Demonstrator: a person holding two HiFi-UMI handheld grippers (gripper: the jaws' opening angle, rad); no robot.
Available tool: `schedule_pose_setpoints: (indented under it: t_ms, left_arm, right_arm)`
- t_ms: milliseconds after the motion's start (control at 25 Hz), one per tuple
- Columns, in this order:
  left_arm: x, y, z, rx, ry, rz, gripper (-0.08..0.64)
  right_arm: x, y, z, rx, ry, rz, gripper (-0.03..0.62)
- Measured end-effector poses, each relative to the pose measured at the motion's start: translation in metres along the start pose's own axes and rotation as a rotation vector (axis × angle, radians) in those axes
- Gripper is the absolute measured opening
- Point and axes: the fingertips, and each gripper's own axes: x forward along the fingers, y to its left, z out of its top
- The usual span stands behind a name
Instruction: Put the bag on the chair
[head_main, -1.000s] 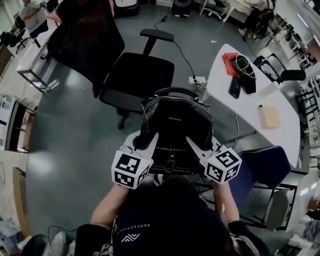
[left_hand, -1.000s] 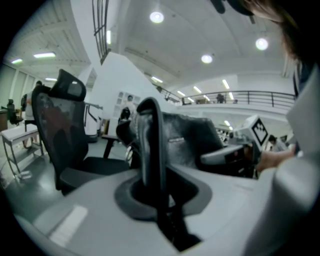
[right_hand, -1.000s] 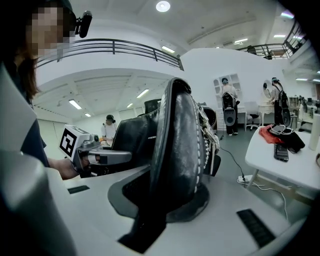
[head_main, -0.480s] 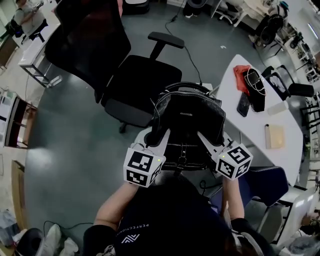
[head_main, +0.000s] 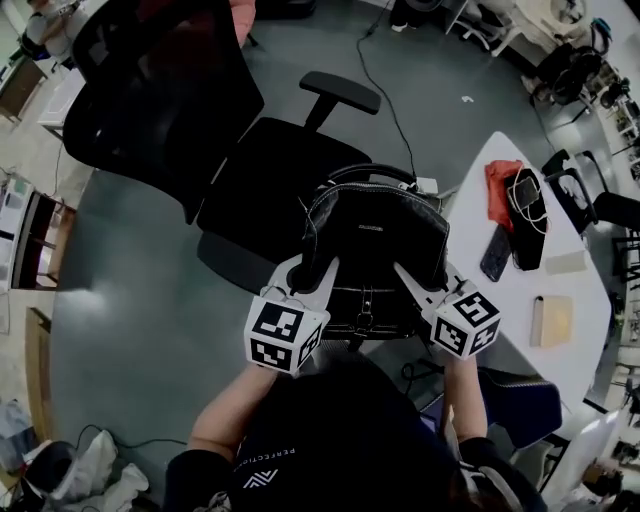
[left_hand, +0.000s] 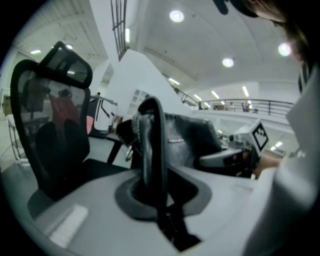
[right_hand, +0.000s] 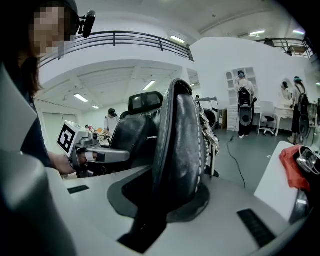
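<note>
Even ceiling light, soft shadows; fisheye bending at edges; close foregrounds blurred in gripper views.

A head-mounted camera looks steeply down on the black leather handbag (head_main: 375, 235) at mid-frame. The black mesh office chair (head_main: 270, 170) lies beyond it and the white rounded table (head_main: 570, 280) is at right. The camera on the left gripper (head_main: 318, 268) looks along its jaws from very close to the handbag, facing across to the right gripper (head_main: 405, 272). The right gripper's camera, equally close, faces back the opposite way. All three views share the handbag and chair, and each gripper view catches the other gripper.
</note>
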Motion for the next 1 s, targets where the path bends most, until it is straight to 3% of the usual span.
schedule_pose_setpoints:
  t_ms: [440, 1000]
  left_arm:
    - [0.062, 0.065, 0.019, -0.061, 0.025, 0.104, 0.05]
    - [0.118, 0.146, -0.01, -0.116, 0.075, 0.23, 0.052]
  right_arm:
    - [0.078, -0.06, 0.03, -0.022, 0.039, 0.086, 0.074]
    - [0.18, -0.108, 0.014, -0.02, 0.096, 0.188, 0.075]
